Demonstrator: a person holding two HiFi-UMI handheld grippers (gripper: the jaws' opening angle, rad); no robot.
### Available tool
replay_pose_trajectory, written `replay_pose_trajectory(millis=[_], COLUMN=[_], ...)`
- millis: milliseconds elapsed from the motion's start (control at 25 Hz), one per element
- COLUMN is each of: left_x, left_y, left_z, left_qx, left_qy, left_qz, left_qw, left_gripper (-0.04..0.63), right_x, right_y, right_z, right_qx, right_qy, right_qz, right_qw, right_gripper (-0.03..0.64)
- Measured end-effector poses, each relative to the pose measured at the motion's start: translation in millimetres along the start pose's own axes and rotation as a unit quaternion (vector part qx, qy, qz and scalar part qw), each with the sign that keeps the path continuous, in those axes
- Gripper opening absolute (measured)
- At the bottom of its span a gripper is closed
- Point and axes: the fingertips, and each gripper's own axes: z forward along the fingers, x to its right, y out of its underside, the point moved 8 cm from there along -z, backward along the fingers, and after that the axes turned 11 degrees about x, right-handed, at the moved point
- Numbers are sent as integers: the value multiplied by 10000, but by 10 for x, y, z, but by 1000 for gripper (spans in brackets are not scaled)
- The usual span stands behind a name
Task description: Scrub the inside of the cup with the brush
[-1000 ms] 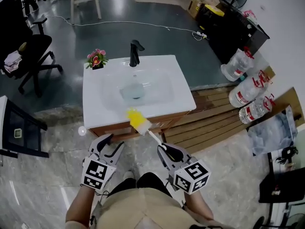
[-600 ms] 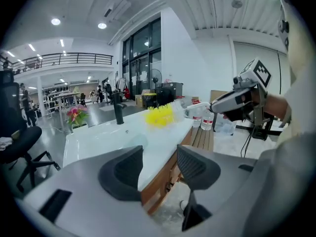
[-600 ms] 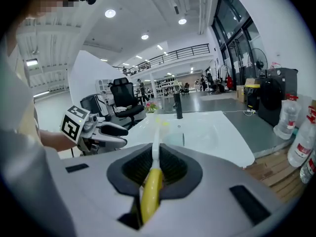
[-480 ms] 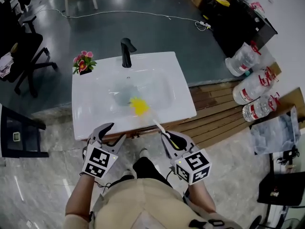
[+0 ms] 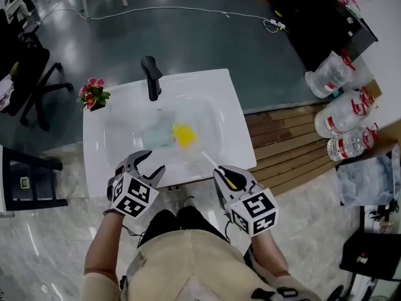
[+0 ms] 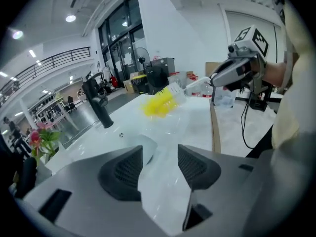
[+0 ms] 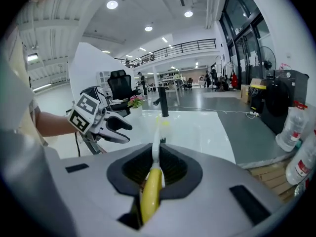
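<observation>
A translucent cup (image 5: pixel 156 134) lies in the basin of the white sink (image 5: pixel 235 143); in the left gripper view the cup (image 6: pixel 146 148) shows just beyond the jaws. The brush has a yellow bristle head (image 5: pixel 183 133) over the basin right beside the cup, and a white stem running back to a yellow handle (image 7: pixel 149 194). My right gripper (image 5: pixel 224 175) is shut on that handle. My left gripper (image 5: pixel 152 162) hangs over the sink's front rim, short of the cup. Its jaws are opening with nothing between them.
A black faucet (image 5: pixel 150 77) stands at the sink's back, with a small pot of pink flowers (image 5: pixel 93 93) at the back left corner. Wooden slats (image 5: pixel 282 143) and big water bottles (image 5: pixel 344 115) lie to the right. An office chair (image 5: pixel 28 74) is at the far left.
Both grippers have moved forward to the sink. The brush head has gone from the front edge to over the basin beside the cup. The left jaws stand wider.
</observation>
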Motion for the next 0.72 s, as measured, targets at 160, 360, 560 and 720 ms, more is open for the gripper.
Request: replay_pose_trajectory(millis=[160,360,560,720], left_x=[-125,-314,-507,-586], left_y=[-11,109,212,290], left_z=[284,571,760,917], left_qx=[-487,-956,-1076,-1157], left_qy=[228,422,703,958], left_qz=[555,1129,1036,1046], left_qw=[9970,9881,9863,9831], left_gripper=[231,242,242,243], right_x=[154,250,236,227], right_y=[-3,24,29,27], right_z=[141,280,402,493], right_qx=[-143,-222,-349,-483], right_qy=[-20,79,267,420], right_qz=[47,211,332,442], right_qw=[9999,9995,9985,9970], right_gripper=[51,51,51,51])
